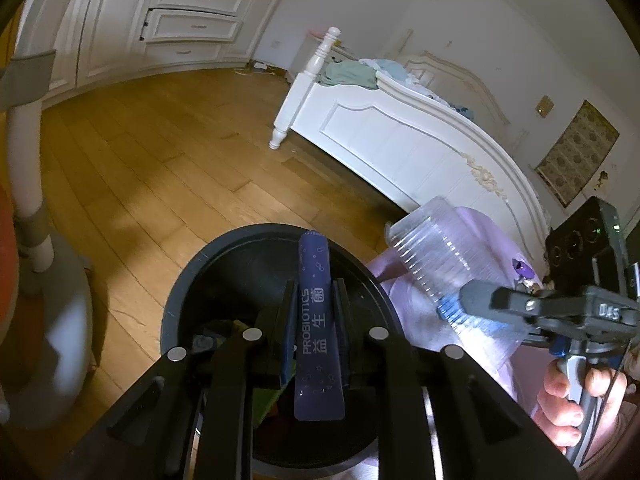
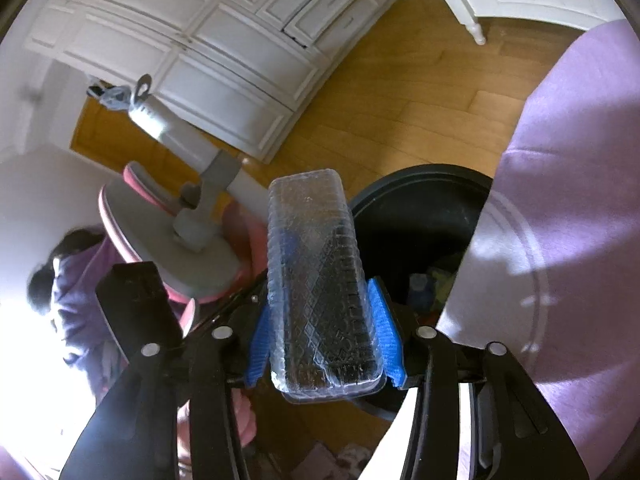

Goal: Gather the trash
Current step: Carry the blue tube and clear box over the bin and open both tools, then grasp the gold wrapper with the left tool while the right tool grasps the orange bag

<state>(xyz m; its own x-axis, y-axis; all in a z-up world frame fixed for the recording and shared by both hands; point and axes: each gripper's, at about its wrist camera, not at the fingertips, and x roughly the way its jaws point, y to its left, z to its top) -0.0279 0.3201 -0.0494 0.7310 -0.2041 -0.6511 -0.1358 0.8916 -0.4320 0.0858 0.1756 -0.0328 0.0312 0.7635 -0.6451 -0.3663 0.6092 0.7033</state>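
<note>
In the left wrist view, the left hand-held gripper (image 1: 312,312) is clenched on a purple probiotics sachet (image 1: 317,320), held directly above the open black trash bin (image 1: 192,280) on the wooden floor (image 1: 160,160). To the right, the right hand-held gripper (image 1: 450,312) carries a clear plastic container (image 1: 436,264).

In the right wrist view, the right hand-held gripper (image 2: 324,332) has the clear plastic container (image 2: 316,280) between its blue pads (image 2: 382,328), which touch its sides, just beside the bin (image 2: 420,200).
</note>
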